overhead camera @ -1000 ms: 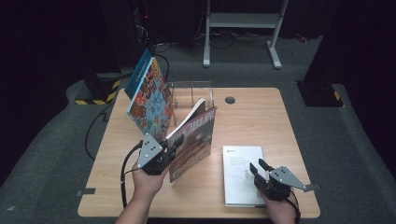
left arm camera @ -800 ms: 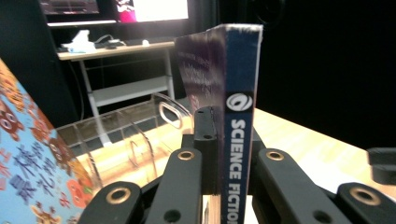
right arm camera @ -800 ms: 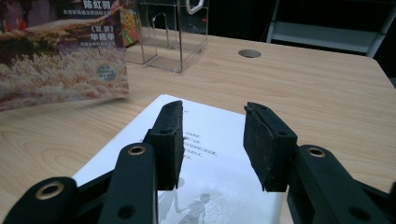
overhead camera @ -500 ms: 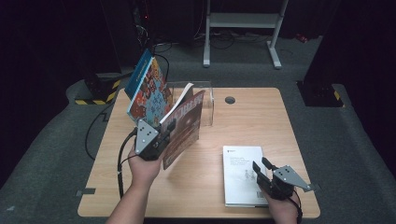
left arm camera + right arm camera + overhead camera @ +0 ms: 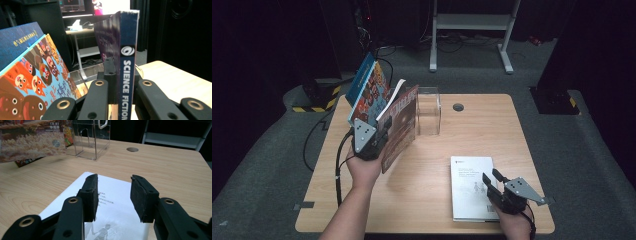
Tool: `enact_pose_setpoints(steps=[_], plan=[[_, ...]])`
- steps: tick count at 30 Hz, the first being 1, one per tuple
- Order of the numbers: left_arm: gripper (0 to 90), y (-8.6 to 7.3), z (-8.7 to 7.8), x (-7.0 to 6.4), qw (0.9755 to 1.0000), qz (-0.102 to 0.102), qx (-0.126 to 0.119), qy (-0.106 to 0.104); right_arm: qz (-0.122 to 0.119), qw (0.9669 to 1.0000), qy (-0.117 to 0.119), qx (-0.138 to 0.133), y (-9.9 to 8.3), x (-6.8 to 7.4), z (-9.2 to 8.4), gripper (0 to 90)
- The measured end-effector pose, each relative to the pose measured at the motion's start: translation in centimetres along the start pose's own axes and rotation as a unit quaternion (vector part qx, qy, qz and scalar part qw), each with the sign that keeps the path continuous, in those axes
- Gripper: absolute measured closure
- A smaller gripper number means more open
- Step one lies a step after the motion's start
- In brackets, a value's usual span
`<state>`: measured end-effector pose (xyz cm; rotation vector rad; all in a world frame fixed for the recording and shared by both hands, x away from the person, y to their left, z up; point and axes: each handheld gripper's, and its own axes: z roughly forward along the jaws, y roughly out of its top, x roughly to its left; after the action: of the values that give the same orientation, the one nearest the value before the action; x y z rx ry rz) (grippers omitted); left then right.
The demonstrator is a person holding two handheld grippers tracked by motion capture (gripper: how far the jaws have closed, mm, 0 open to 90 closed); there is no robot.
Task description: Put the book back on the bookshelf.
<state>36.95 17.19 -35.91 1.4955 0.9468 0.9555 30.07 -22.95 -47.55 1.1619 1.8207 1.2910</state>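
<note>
Book (image 5: pixel 399 125) with a reddish cover, spine reading "SCIENCE FICTION", is held up off the tabletop (image 5: pixel 432 200) at left of centre in the high view. The left tool (image 5: pixel 379 137) is clamped on its spine edge, and the book leans toward the upper left, with its white page edges at the top. In the left tool view the two black jaws press on either side of the spine (image 5: pixel 127 82), which stands upright in the middle of the frame.

Just behind it, toward the upper left of the high view, a picture book (image 5: pixel 368 90) with a blue edge and cartoon animals on its cover leans the same way; in the left tool view it takes up the left of the frame (image 5: pixel 37 77). A clear plastic holder (image 5: pixel 428 111) stands on the tabletop just to the right of the held book, in the upper middle of the high view.

At lower right of the high view, a white book (image 5: pixel 469 185) lies flat near the front edge of the tabletop. The right tool (image 5: pixel 492 182) sits low over its lower right part, with its jaws apart and nothing between them. In the right tool view the two black jaws stand apart above the white cover (image 5: pixel 115 202); the clear holder (image 5: pixel 88 140) is at the top of the frame, with the held book's cover at upper left (image 5: pixel 32 141).

A round hole (image 5: pixel 457 107) is in the tabletop near its far edge.
</note>
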Motion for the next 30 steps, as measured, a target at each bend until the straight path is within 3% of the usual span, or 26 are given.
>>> enact_pose_setpoints(steps=[23,30], plan=[[83.7,0.6,5.1,0.0,0.9994,0.002,0.002,0.035,-0.003,1.0,-0.005,0.001,0.1,0.1,-0.1,53.7],[83.8,0.7,6.2,0.3,0.9991,0.004,0.008,0.042,0.006,0.9999,-0.009,0.004,0.0,-0.2,-0.1,53.1]])
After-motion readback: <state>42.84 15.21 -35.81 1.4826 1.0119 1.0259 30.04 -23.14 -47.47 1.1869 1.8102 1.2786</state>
